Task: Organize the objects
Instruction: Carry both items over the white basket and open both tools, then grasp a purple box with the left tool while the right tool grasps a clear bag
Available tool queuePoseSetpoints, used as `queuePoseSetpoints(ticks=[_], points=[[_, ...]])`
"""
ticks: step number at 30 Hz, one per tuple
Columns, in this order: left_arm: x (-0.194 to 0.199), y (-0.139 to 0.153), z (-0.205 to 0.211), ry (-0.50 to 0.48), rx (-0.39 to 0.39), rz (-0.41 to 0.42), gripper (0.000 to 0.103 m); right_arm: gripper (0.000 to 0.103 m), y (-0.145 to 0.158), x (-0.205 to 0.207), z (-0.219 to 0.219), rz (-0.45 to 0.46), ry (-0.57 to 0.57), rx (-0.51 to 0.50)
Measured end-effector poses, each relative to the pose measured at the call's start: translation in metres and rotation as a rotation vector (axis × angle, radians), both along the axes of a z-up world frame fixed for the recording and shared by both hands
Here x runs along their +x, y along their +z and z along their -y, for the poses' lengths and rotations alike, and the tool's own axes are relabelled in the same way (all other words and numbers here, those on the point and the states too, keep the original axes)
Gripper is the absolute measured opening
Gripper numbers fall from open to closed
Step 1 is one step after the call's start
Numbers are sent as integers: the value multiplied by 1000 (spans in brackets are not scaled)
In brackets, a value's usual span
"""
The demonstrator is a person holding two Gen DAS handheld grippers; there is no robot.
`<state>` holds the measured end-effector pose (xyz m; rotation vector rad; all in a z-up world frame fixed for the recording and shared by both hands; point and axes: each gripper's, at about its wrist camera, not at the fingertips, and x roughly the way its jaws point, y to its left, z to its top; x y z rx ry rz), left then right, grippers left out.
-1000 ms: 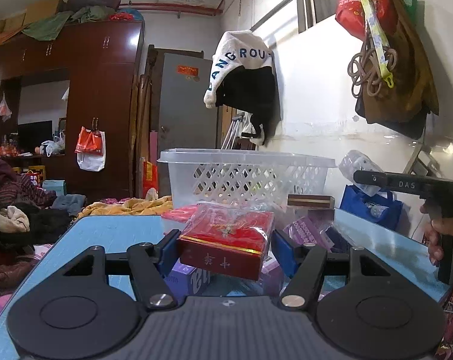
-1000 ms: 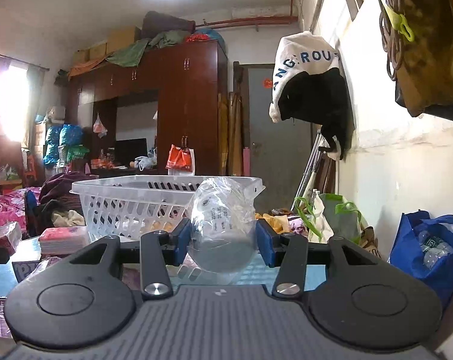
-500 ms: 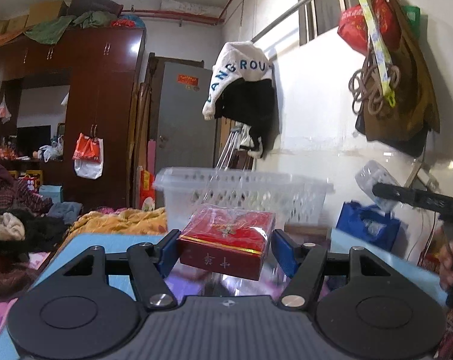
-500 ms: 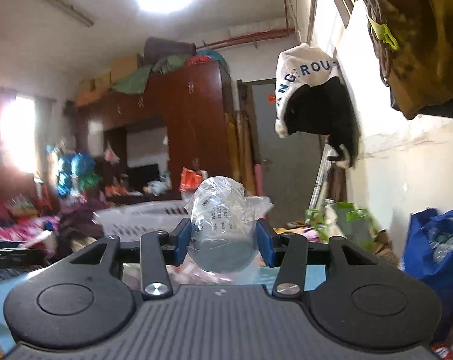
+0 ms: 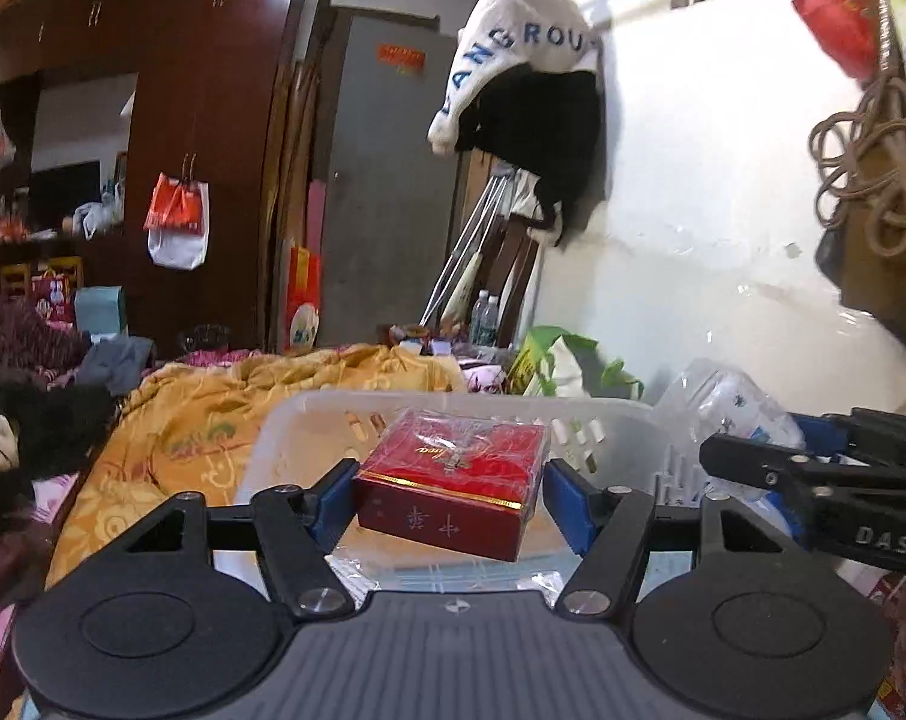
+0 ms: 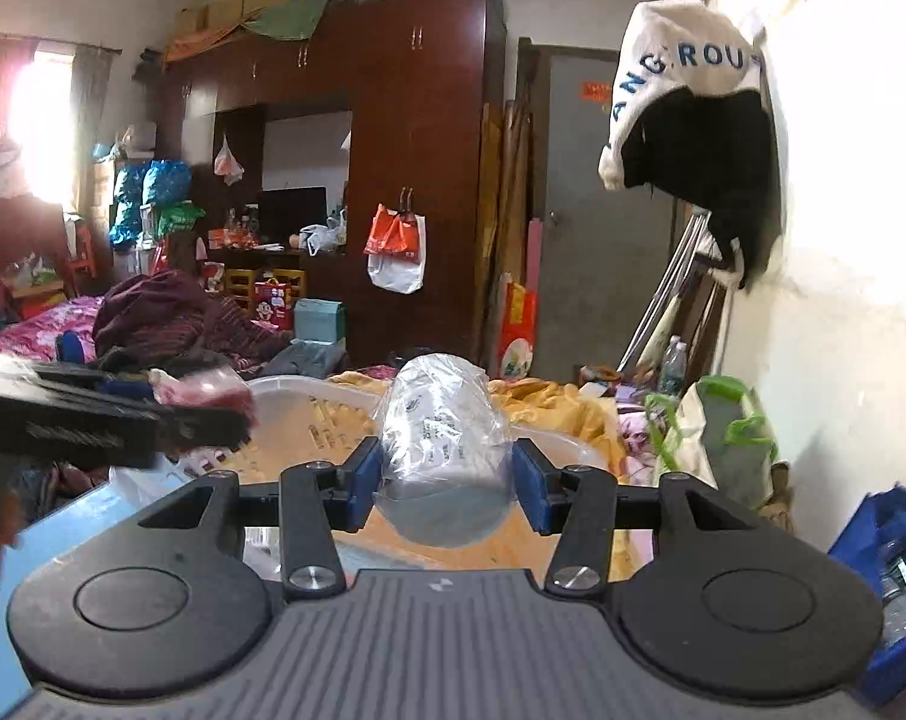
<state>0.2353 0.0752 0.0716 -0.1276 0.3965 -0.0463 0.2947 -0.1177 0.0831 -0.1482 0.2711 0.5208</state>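
Left wrist: red box [image 5: 453,489] over basket [image 5: 309,420]; right wrist: plastic-wrapped roll [image 6: 444,450].

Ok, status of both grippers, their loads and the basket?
left gripper: jaws have just been opening, pads clear of the red box between them.
right gripper: jaws have just been opening, pads clear of the plastic-wrapped pack between them.
red box: tilted, over the basket.
plastic-wrapped pack: upright, over the basket.
basket: upright, open-topped.

White basket [image 5: 309,420] open-topped, interior bare below; right gripper [image 5: 813,468] just beside left gripper [image 5: 450,495], crowding the rim; wall [image 5: 723,210] close on right.
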Motion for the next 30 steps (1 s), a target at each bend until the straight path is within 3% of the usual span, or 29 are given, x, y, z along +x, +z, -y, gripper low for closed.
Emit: queuePoseSetpoints(ticks=[1, 2, 3, 7, 10, 16, 18, 23, 25, 29, 30], points=[[4, -2, 1, -2, 3, -12, 85, 78, -1, -1, 0, 19, -13, 5], [7, -5, 3, -9, 9, -32, 88, 94, -1, -5, 1, 41, -28, 13], [5, -7, 4, -17, 14, -35, 88, 98, -1, -11, 4, 53, -30, 28], [-37, -7, 3, -33, 15, 42, 88, 103, -17, -56, 32, 59, 40, 125], [-84, -16, 4, -70, 3, 63, 89, 103, -43, -88, 43, 4, 29, 88], [-182, -78, 17, -155, 12, 74, 91, 103, -98, -134, 64, -92, 101, 119], [-199, -95, 21, -175, 11, 69, 91, 101, -105, -138, 58, -84, 135, 91], [-205, -118, 34, -192, 47, 27, 91, 71, -115, -142, 35, -85, 115, -26], [-201, -121, 36, -195, 41, 14, 91, 70, -117, -148, 34, -103, 141, -12], [-199, -133, 39, -199, 61, -10, 91, 48, -125, -152, 25, -112, 136, -87], [-198, -135, 41, -204, 70, -15, 91, 47, -126, -152, 25, -111, 139, -94]])
